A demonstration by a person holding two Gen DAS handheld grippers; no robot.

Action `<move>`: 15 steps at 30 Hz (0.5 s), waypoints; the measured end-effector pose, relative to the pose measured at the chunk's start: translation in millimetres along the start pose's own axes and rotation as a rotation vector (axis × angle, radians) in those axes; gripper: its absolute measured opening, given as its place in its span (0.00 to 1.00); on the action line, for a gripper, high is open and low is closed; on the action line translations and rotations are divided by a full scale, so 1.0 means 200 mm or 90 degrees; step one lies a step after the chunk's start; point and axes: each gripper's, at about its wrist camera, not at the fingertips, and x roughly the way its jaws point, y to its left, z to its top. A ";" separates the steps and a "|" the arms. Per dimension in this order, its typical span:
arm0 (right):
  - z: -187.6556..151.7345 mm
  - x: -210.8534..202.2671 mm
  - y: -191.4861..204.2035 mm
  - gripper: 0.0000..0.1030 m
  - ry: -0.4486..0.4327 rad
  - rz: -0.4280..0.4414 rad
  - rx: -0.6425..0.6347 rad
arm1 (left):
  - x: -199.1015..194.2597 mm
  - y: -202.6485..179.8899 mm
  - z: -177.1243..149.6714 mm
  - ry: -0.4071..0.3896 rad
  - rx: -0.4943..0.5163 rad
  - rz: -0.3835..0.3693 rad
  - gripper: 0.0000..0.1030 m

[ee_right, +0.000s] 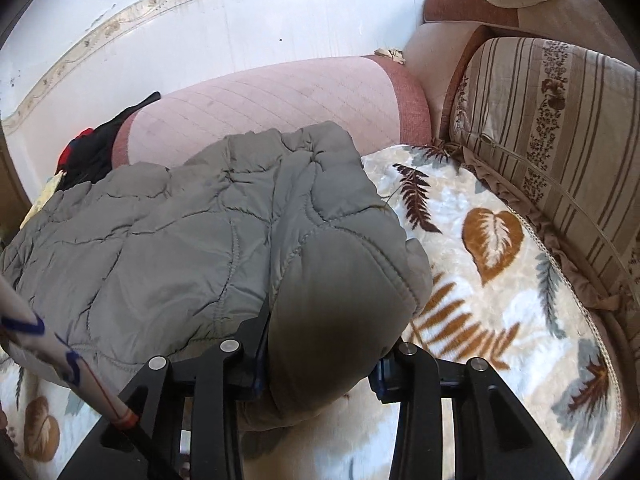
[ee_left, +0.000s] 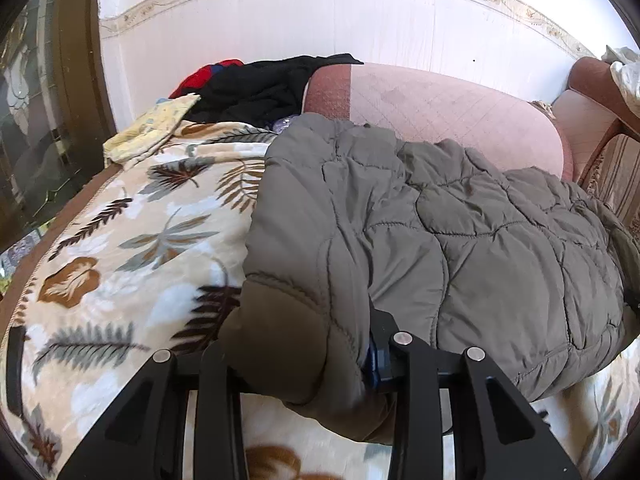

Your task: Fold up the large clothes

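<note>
A grey quilted puffer jacket (ee_left: 440, 216) lies folded on a leaf-patterned blanket (ee_left: 120, 248) on a sofa. It also shows in the right wrist view (ee_right: 180, 232). My left gripper (ee_left: 308, 364) is shut on the jacket's near left corner, and thick padded fabric bulges between its black fingers. My right gripper (ee_right: 320, 364) is shut on the jacket's near right corner, with a rounded fold of fabric filling the gap. Both sets of fingertips are hidden by the fabric.
A pink bolster cushion (ee_left: 440, 108) lies behind the jacket. Black and red clothes (ee_left: 256, 88) and a yellow cloth (ee_left: 152, 128) are piled at the far left. A striped back cushion (ee_right: 552, 128) stands at the right. A white wall (ee_left: 280, 20) is behind.
</note>
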 end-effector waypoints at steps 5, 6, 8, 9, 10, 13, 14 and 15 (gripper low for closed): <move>-0.12 -0.16 -0.05 0.40 0.001 0.018 0.014 | -0.17 0.05 -0.13 0.000 -0.004 0.001 0.33; -0.17 -0.19 -0.06 0.40 0.005 0.022 0.015 | -0.20 0.06 -0.19 0.007 -0.006 0.002 0.33; -0.24 -0.23 -0.07 0.40 0.014 0.024 0.014 | -0.25 0.07 -0.28 0.016 -0.006 0.006 0.34; -0.27 -0.24 -0.08 0.40 0.020 0.023 0.012 | -0.27 0.07 -0.32 0.019 -0.004 0.008 0.34; -0.32 -0.25 -0.09 0.40 0.027 0.024 0.013 | -0.29 0.06 -0.38 0.023 0.000 0.012 0.35; -0.40 -0.24 -0.13 0.41 0.050 0.028 0.028 | -0.28 0.05 -0.48 0.044 0.005 0.027 0.39; -0.42 -0.24 -0.14 0.43 0.057 0.031 0.036 | -0.27 0.06 -0.49 0.051 0.005 0.036 0.45; -0.43 -0.21 -0.16 0.44 0.070 0.035 0.051 | -0.25 0.07 -0.50 0.057 0.002 0.044 0.49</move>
